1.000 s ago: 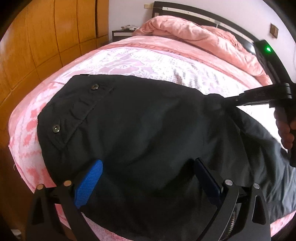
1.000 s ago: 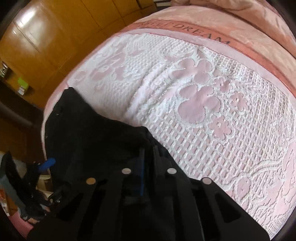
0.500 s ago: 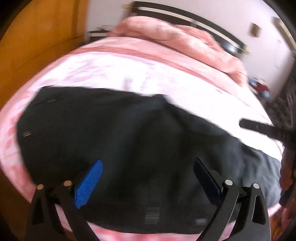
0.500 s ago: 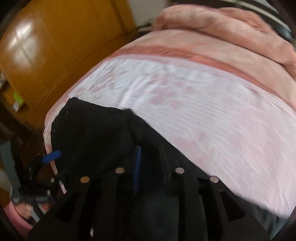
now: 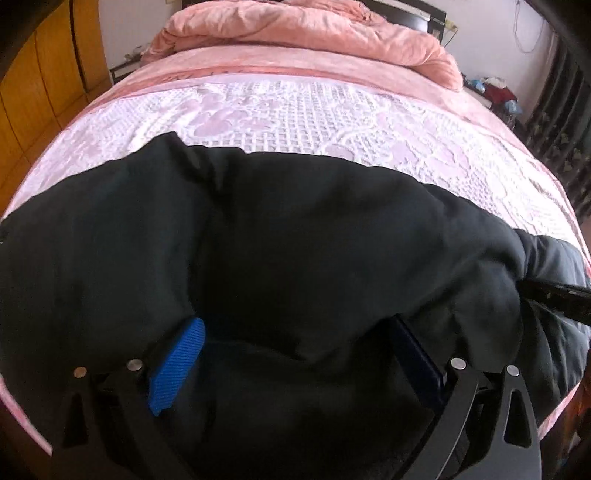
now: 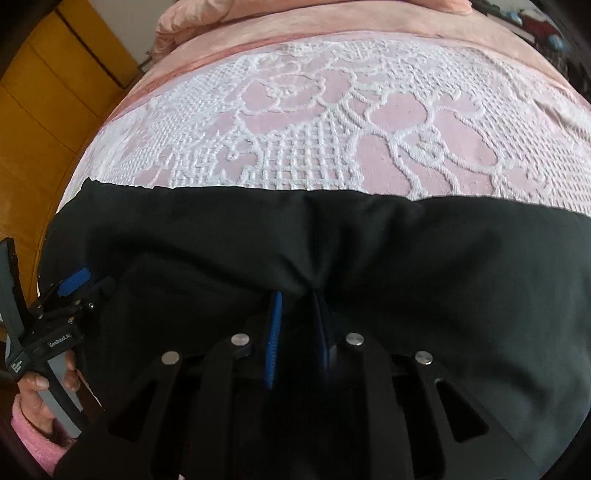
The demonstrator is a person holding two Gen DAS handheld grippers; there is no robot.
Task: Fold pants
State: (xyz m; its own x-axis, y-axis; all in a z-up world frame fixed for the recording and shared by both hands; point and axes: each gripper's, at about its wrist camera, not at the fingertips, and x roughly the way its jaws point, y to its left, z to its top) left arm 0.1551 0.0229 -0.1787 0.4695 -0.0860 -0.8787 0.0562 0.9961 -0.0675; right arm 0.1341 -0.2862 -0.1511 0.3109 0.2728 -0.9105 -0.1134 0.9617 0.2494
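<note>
Pink lace bedspread [image 5: 295, 110] carries the black pants [image 5: 277, 240] along its near edge. Our right hand-held gripper [image 6: 295, 317] is clenched on a fold of them; our left hand-held gripper [image 5: 295, 354] is spread wide, cloth draped over its fingers. Rumpled pink duvet [image 5: 303, 33] at twelve o'clock.

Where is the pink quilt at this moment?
In the left wrist view the pink quilt lies bunched at the far end of the bed, beyond the black pants.

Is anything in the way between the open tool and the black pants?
Nothing visible. The left tool hangs open right at the black pants, with only cloth between its fingers. The right tool already pinches them.
</note>
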